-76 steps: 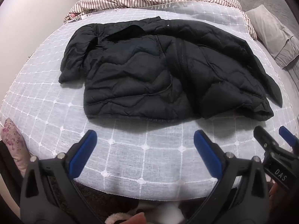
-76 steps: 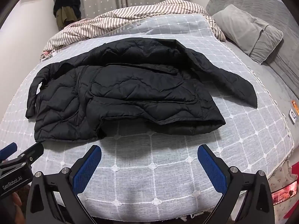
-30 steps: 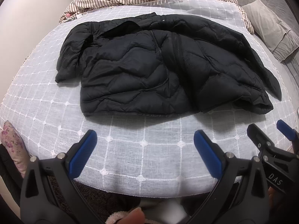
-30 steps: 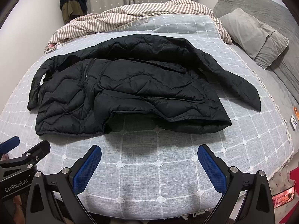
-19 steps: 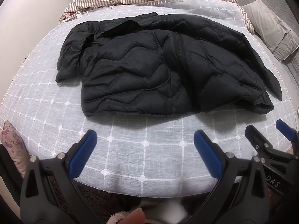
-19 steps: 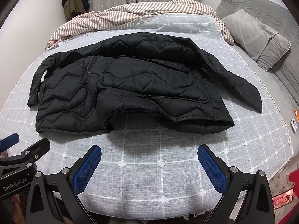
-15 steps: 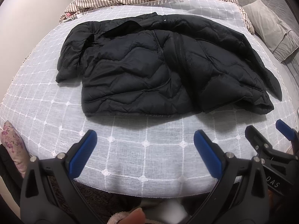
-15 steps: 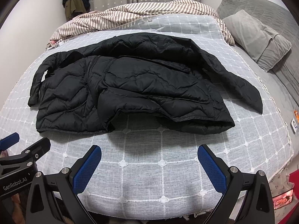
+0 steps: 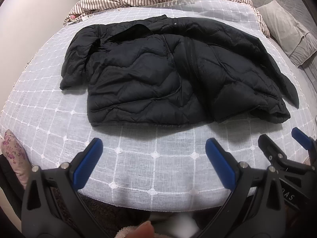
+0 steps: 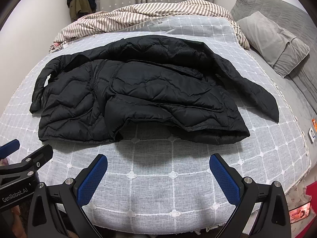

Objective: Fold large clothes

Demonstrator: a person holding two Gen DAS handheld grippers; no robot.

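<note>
On bed [image 9: 49, 107], black puffer jacket [image 9: 158, 83] unmoved; my left tongs [image 9: 152, 154] and right tongs [image 10: 158, 170] stayed wide open, empty; folding not begun.

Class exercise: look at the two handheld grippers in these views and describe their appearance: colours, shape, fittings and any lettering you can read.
Both the left gripper and the right gripper have matte black plastic jaws shaped like angular clamps with triangular cut-outs. Each jaw ends in a textured blue pad, and silver screws mark the joints. Seen from the right wrist view, the left gripper's side reads "GenRobot.AI" in white letters. No cables show.
</note>
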